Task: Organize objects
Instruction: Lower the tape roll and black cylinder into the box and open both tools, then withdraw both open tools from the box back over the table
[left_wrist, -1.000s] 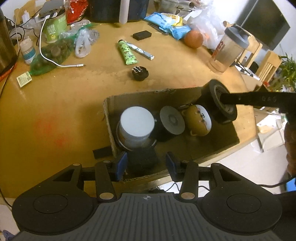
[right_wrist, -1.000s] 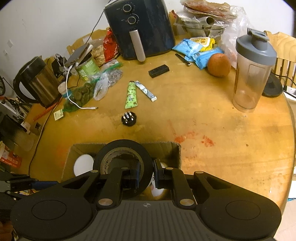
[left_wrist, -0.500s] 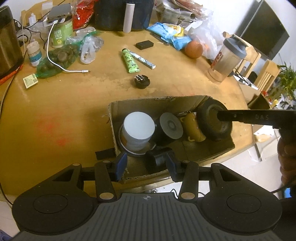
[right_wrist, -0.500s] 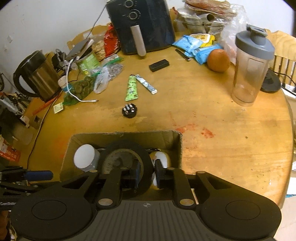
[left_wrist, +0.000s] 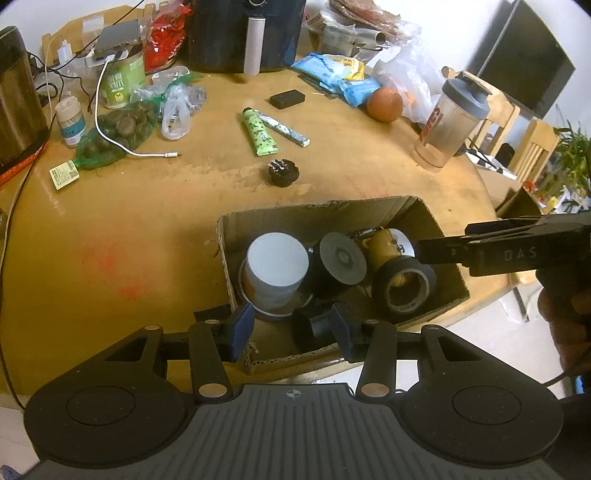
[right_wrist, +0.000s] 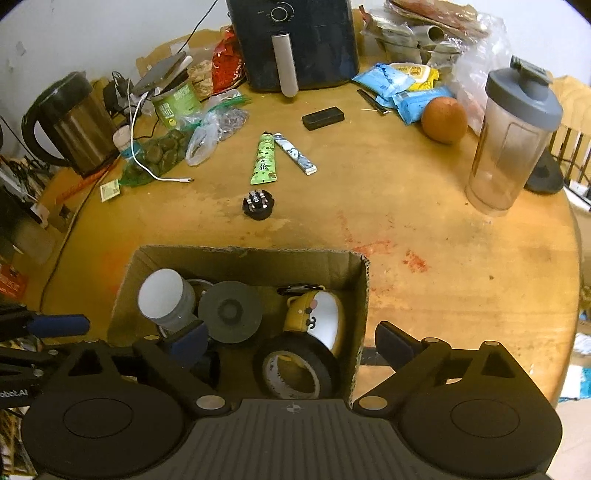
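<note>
**First onlooker:** Packing day at a cluttered table (right_wrist: 424, 206): the roll of black tape (right_wrist: 295, 369) lies in the cardboard box (right_wrist: 364, 295), at the corner nearest the right hand-held gripper (right_wrist: 291, 339), leaning on a yellow mug (right_wrist: 317, 317). That gripper's jaws are opening wide above the roll, with nothing pinched.

**Second onlooker:** And the left hand-held gripper (left_wrist: 291, 326)?

**First onlooker:** Part spread over the box's near wall, with a small black object (left_wrist: 312, 328) between its fingers. I cannot tell if they press on it.

**Second onlooker:** What is left outside the box?

**First onlooker:** At twelve o'clock from the box sits a black plug adapter (right_wrist: 258, 204); beyond it, a green tube (right_wrist: 264, 159) and a slim printed stick (right_wrist: 295, 153).

**Second onlooker:** How would they handle?

**First onlooker:** My guess: the adapter is light, hard and stubby, prongs up, so pinch it across its round body. The tube is soft and would dent; take it across the middle, gently. The tape roll looks stiff, and is best held across its rim.
</note>
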